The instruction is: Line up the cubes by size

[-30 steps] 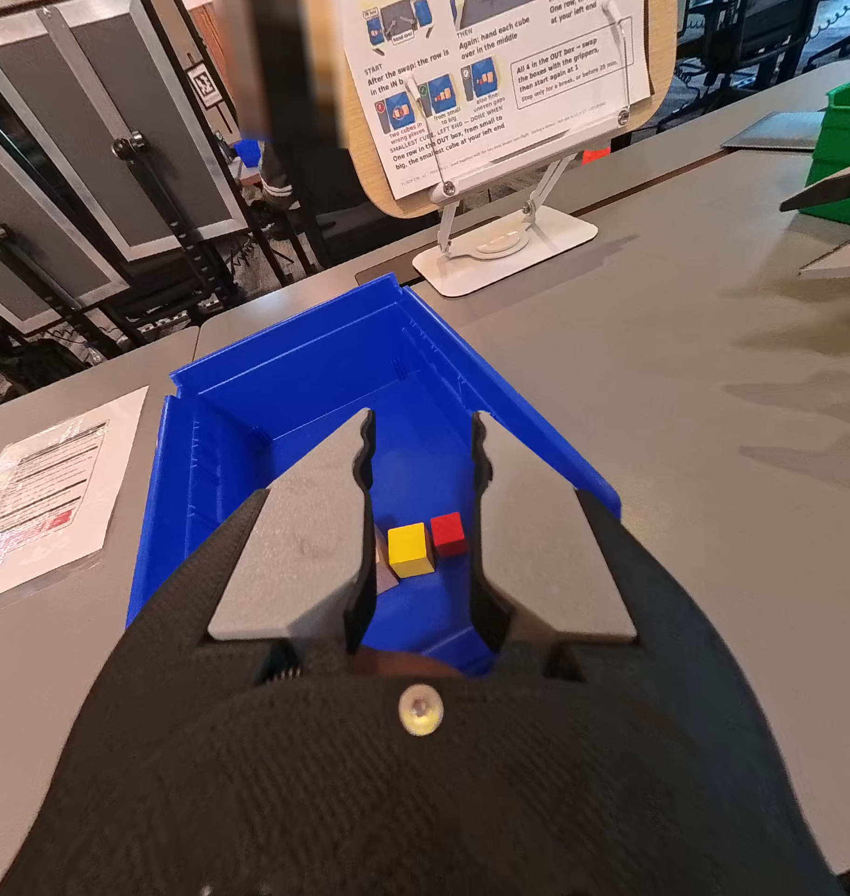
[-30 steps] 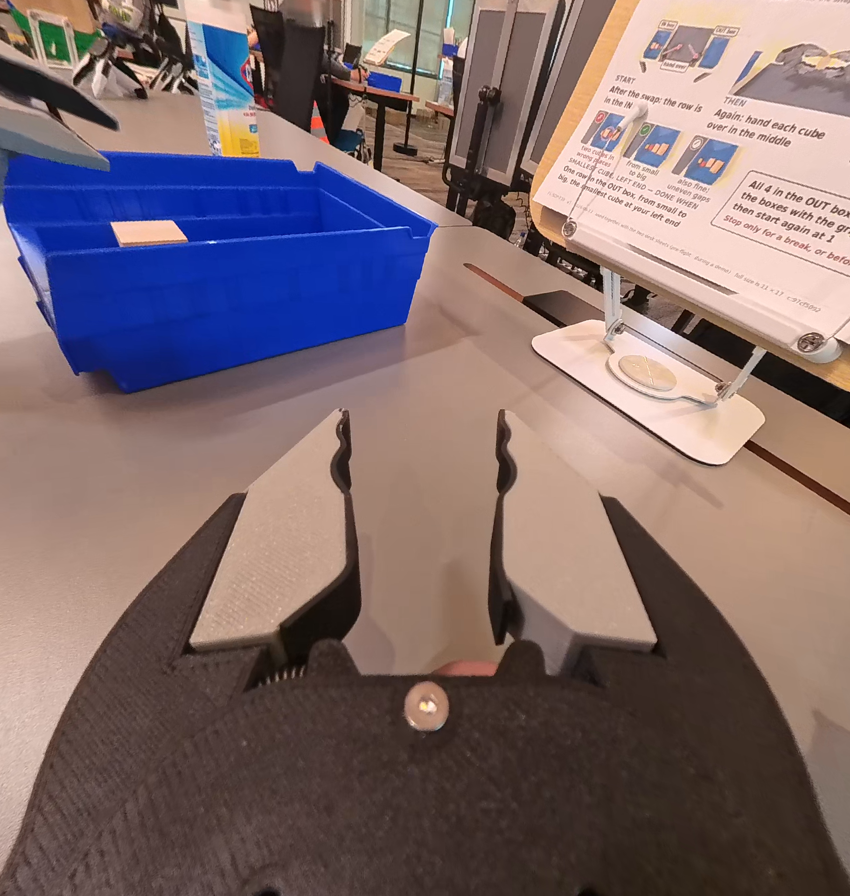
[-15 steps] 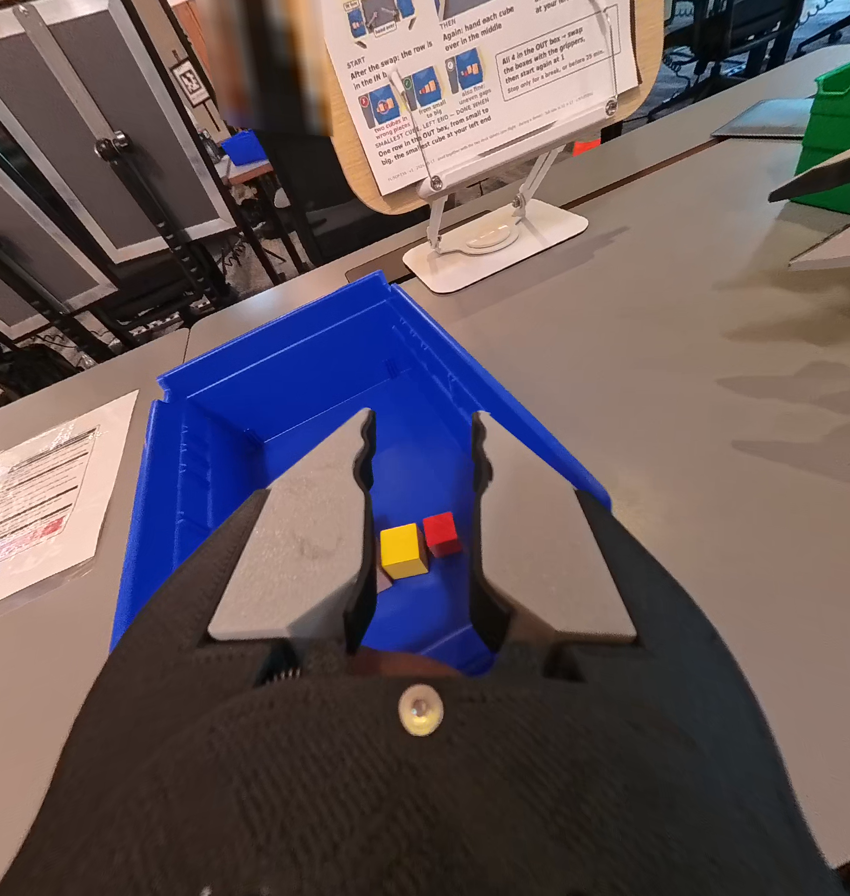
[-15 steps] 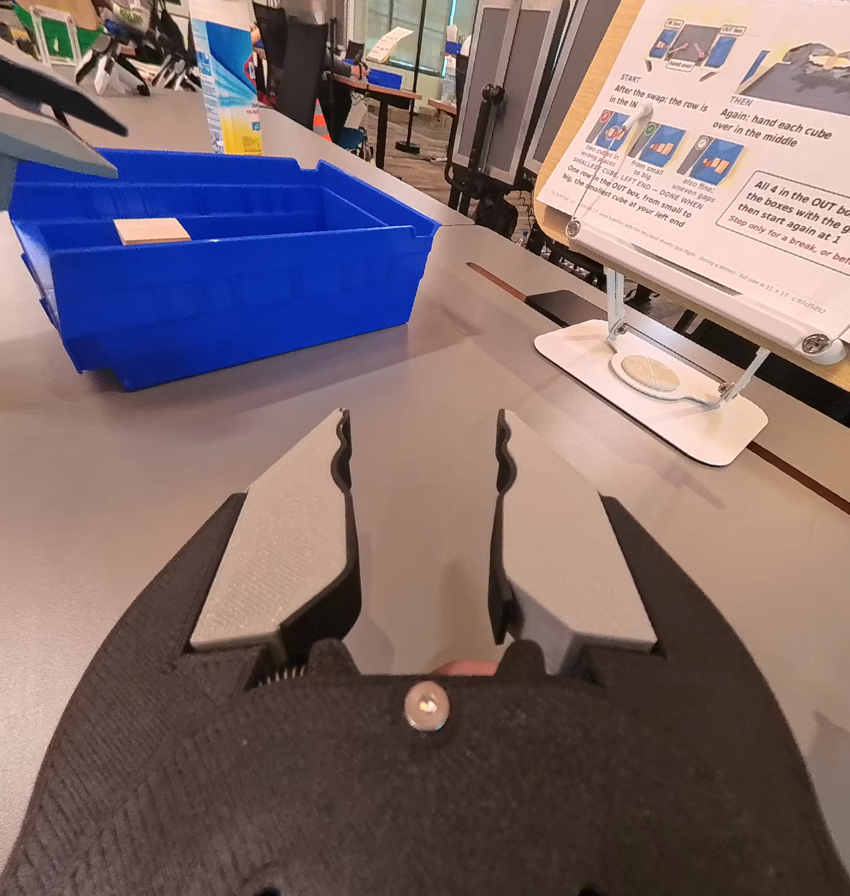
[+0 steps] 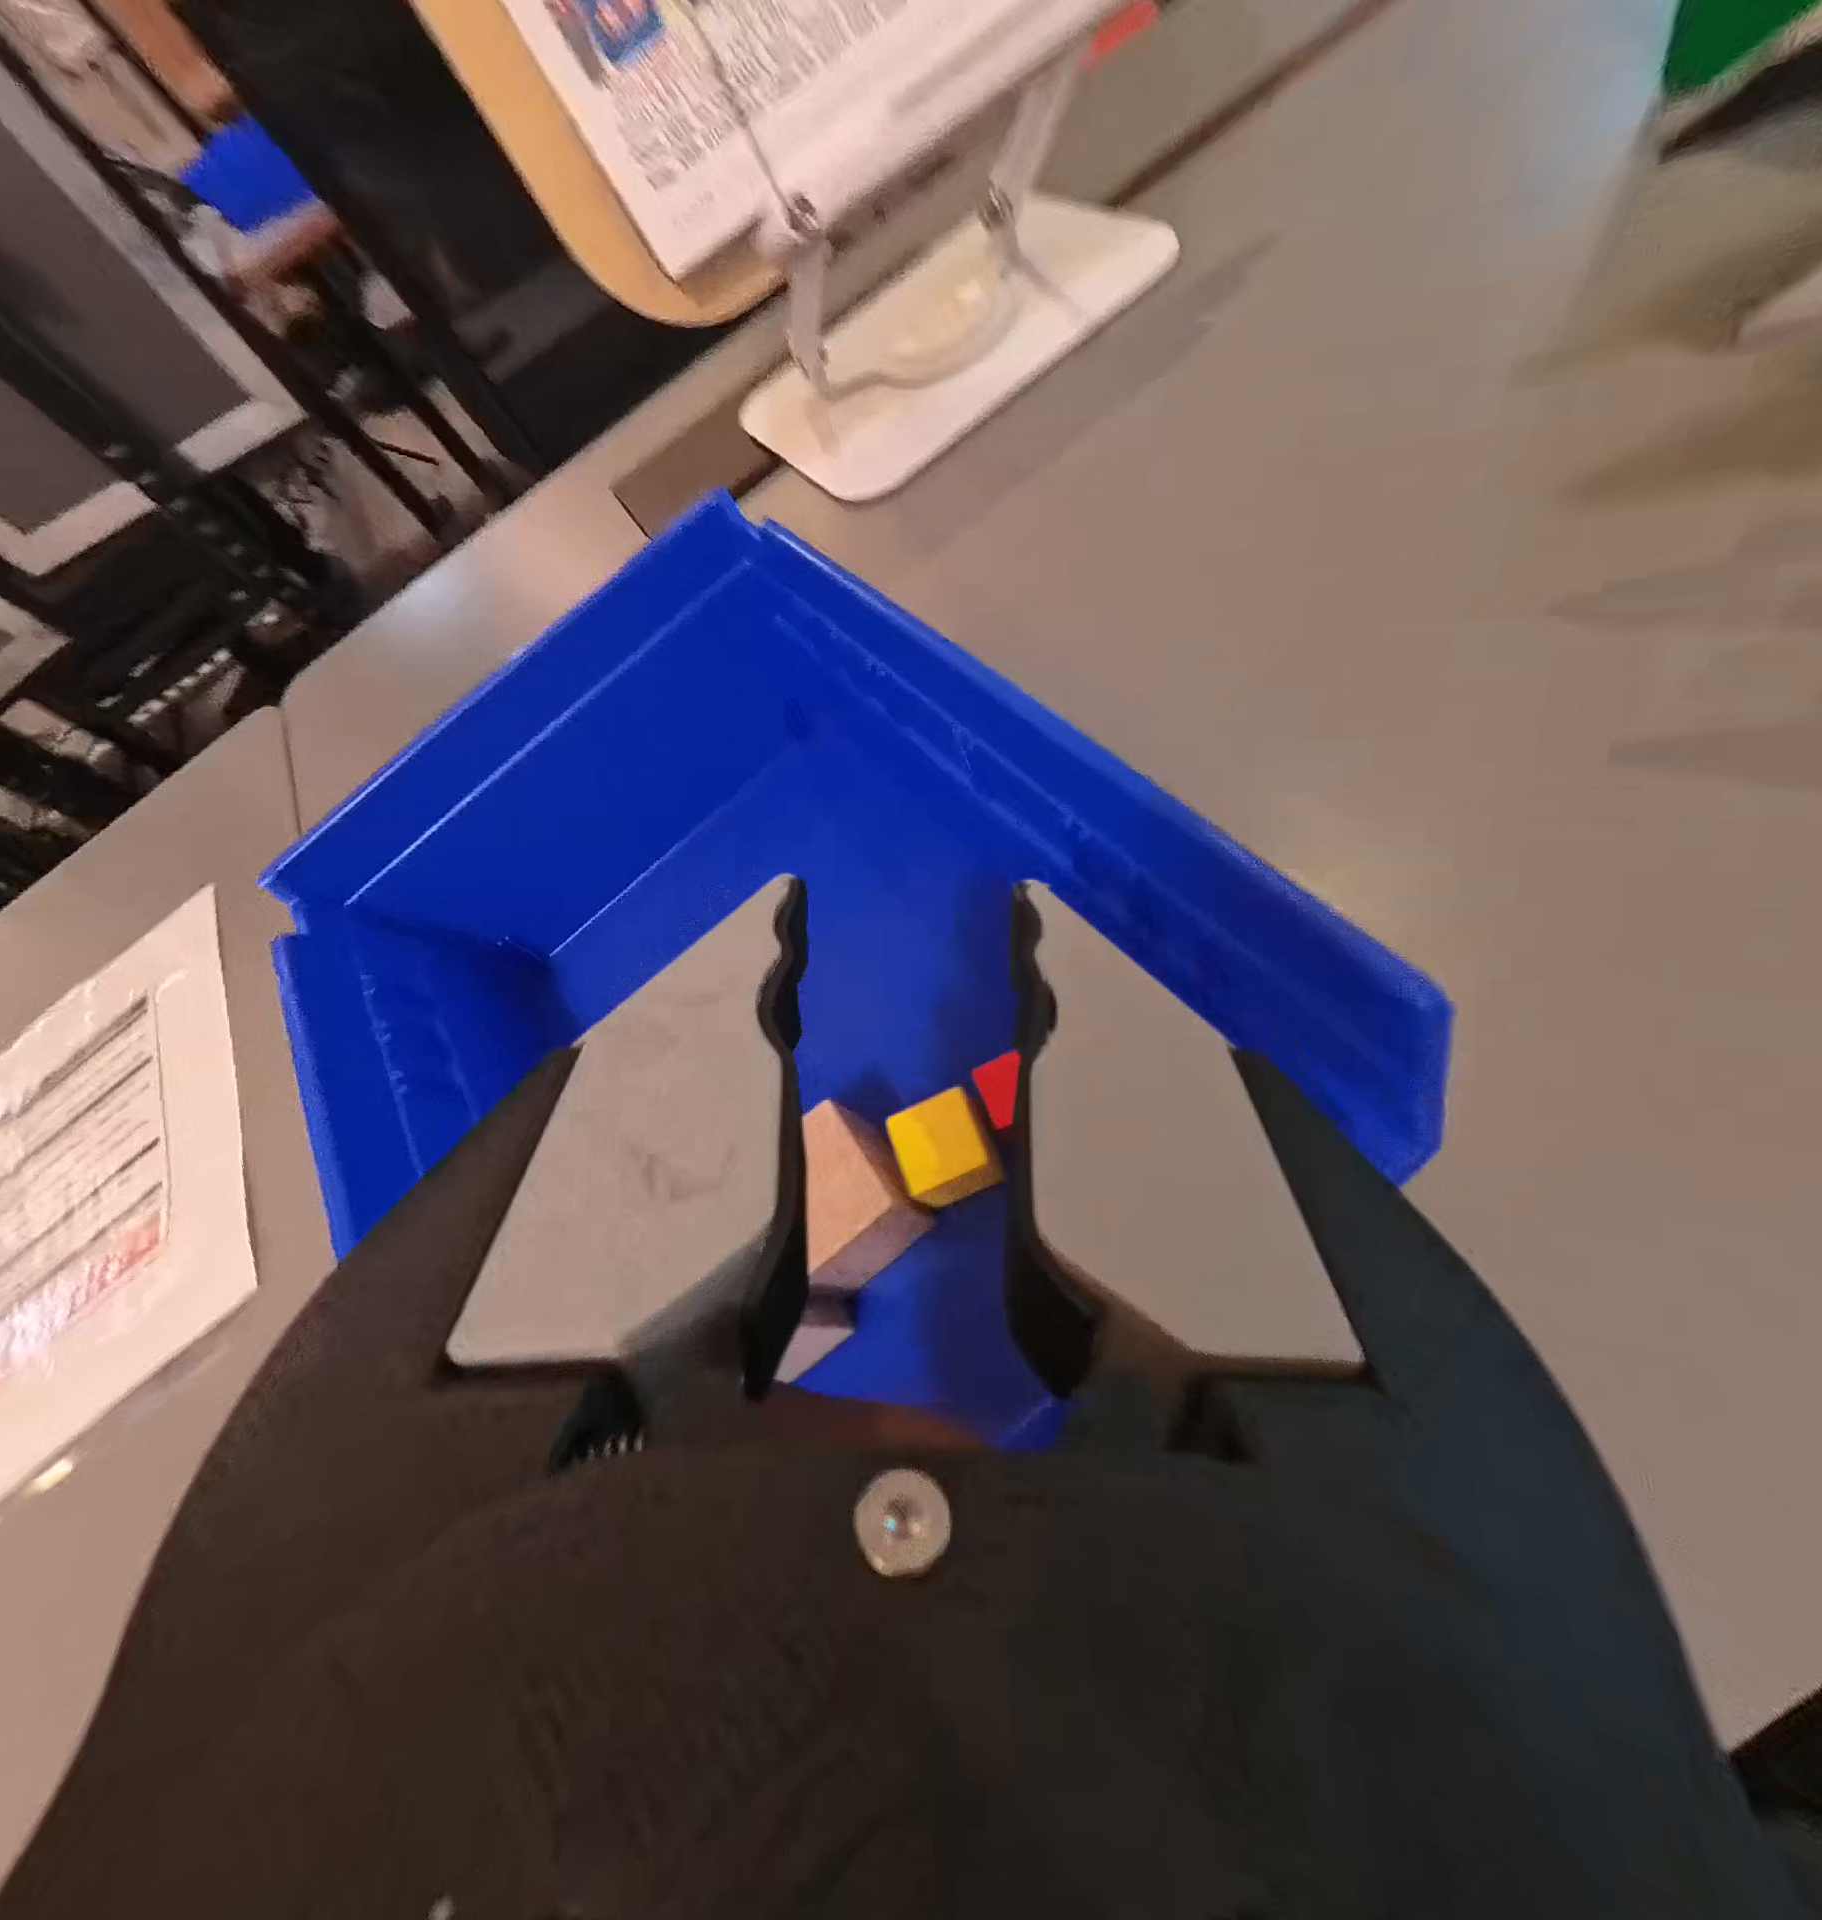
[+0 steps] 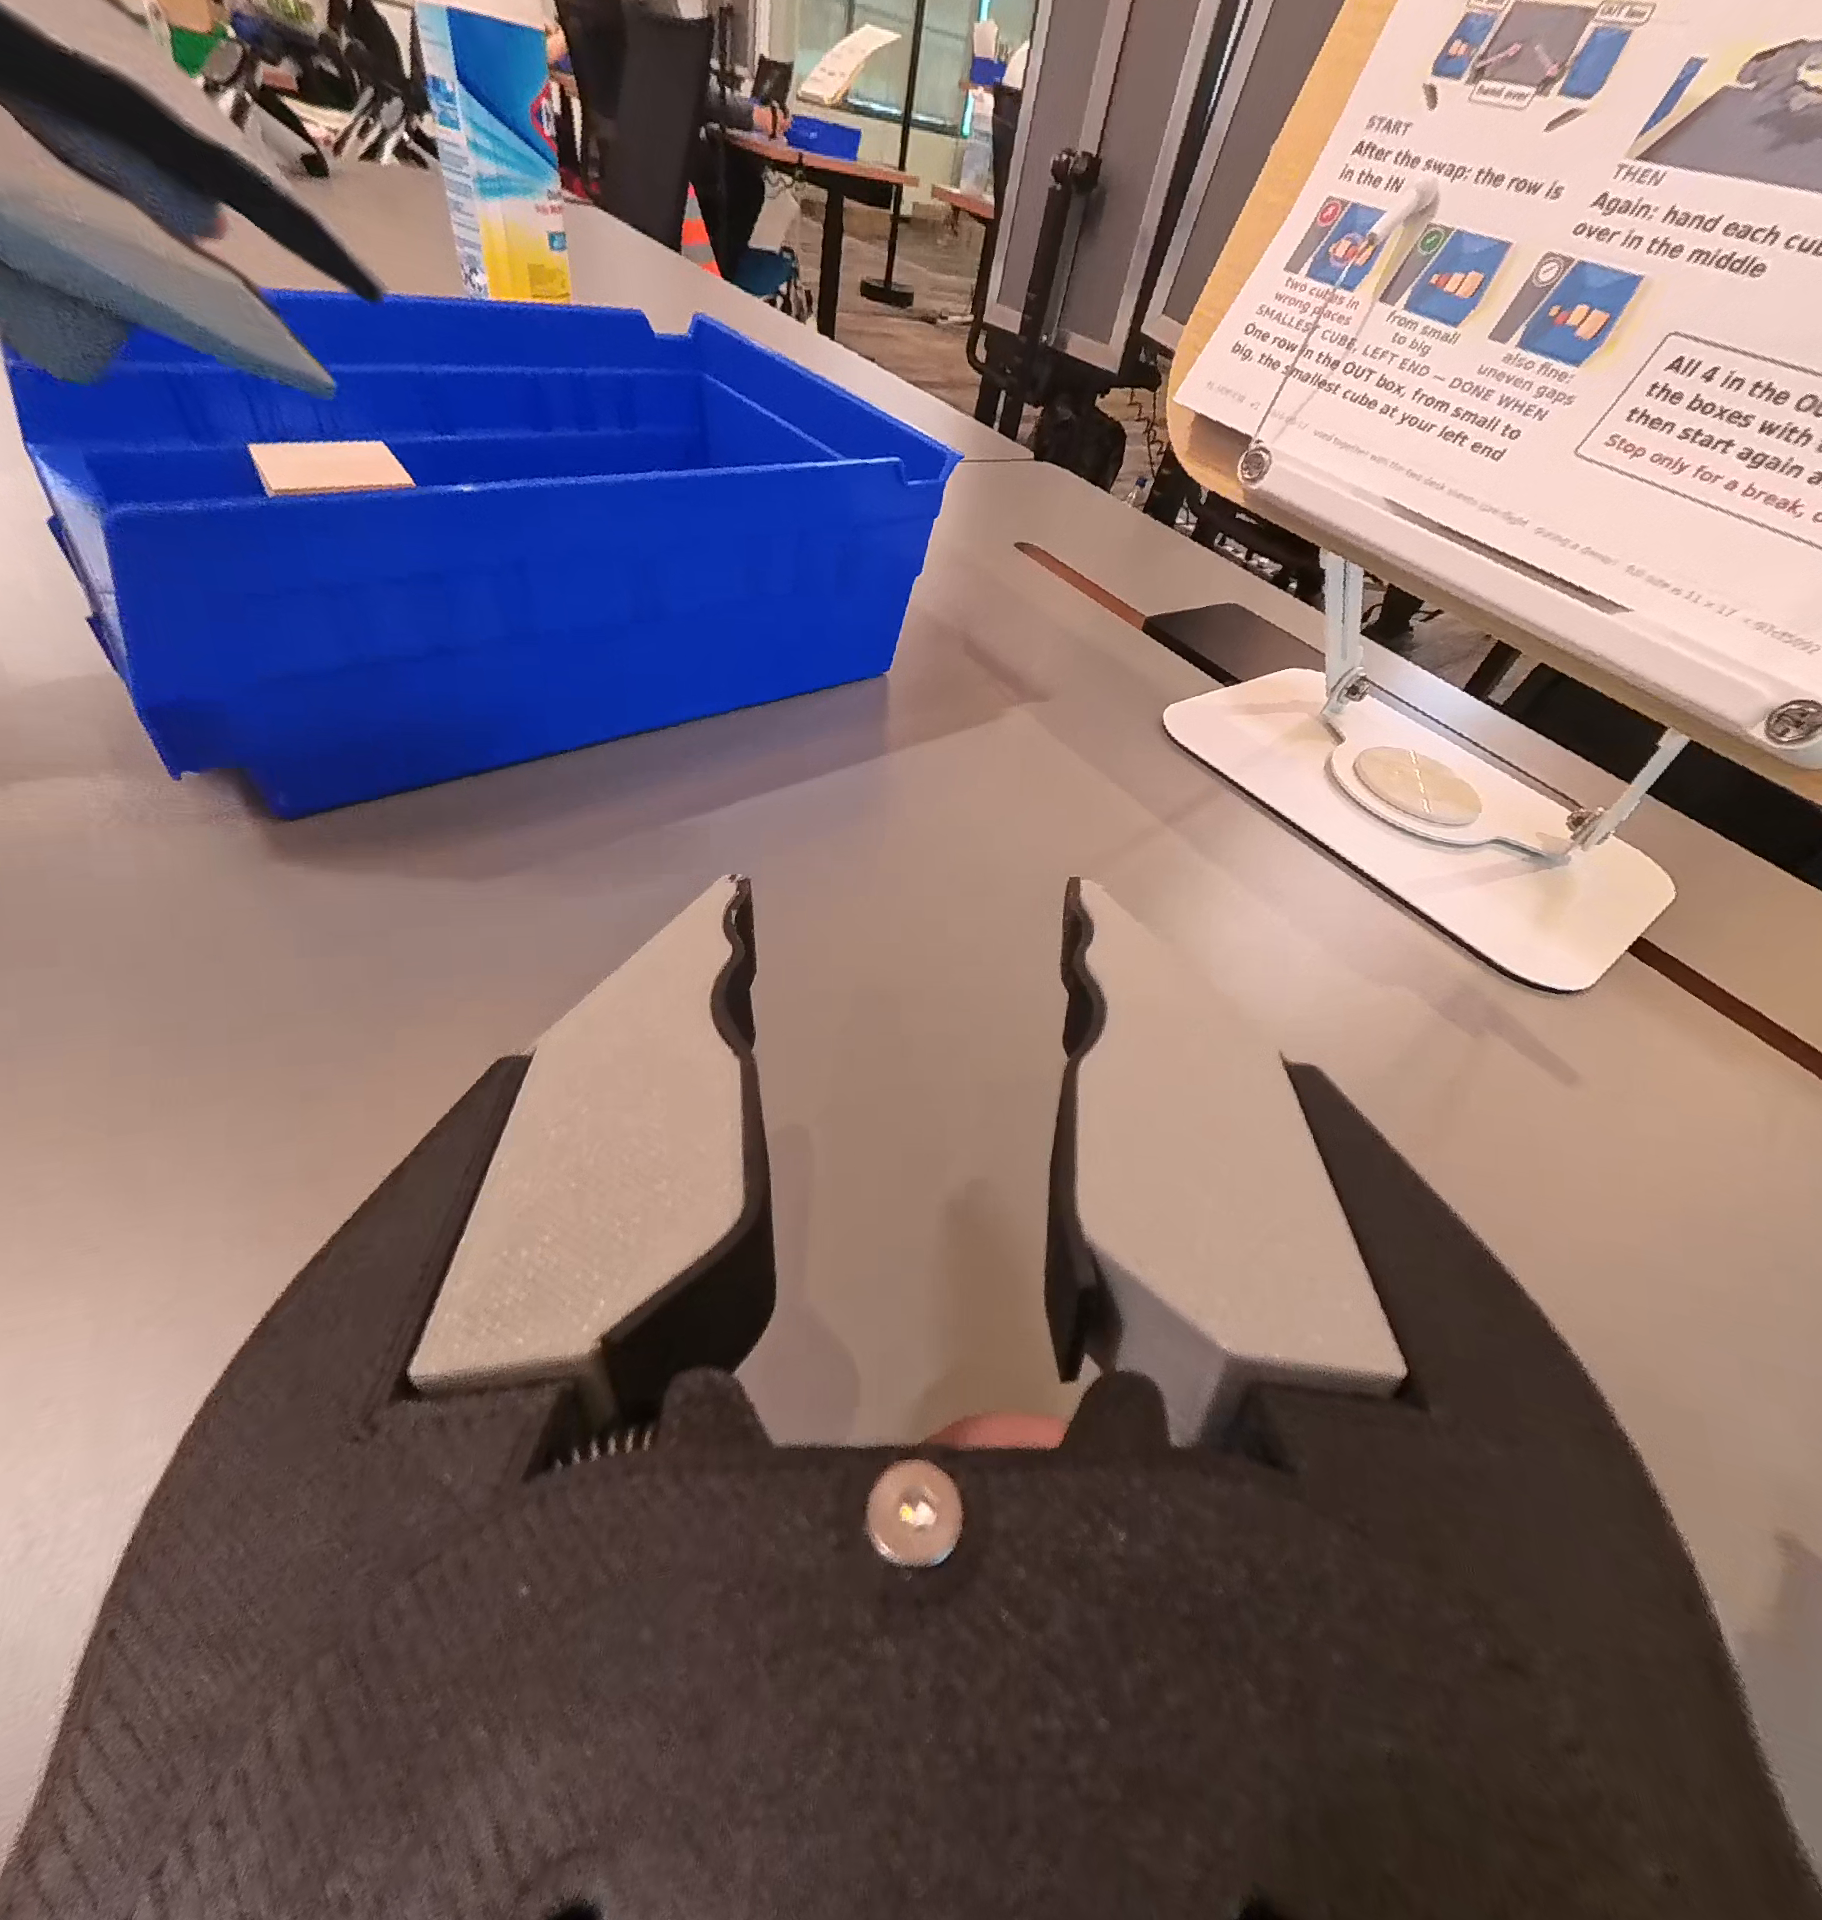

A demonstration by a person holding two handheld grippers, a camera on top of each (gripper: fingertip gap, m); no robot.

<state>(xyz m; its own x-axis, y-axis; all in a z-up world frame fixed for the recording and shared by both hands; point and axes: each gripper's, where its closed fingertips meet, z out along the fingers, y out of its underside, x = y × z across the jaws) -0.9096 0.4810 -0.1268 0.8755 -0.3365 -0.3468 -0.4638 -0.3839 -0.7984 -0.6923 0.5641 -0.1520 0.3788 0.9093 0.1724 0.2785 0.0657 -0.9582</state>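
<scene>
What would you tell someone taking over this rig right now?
Left gripper: open, empty, poised above the blue bin.
Right gripper: open, empty, over bare table, apart from the bin.
Cubes: a red cube, yellow cube and larger plain wooden cube sit in a close row inside the bin; a further piece shows behind the left finger, unclear.
Done: those three run small to big.
Left: check the hidden end of the row. A green bin stands across the table.
</scene>
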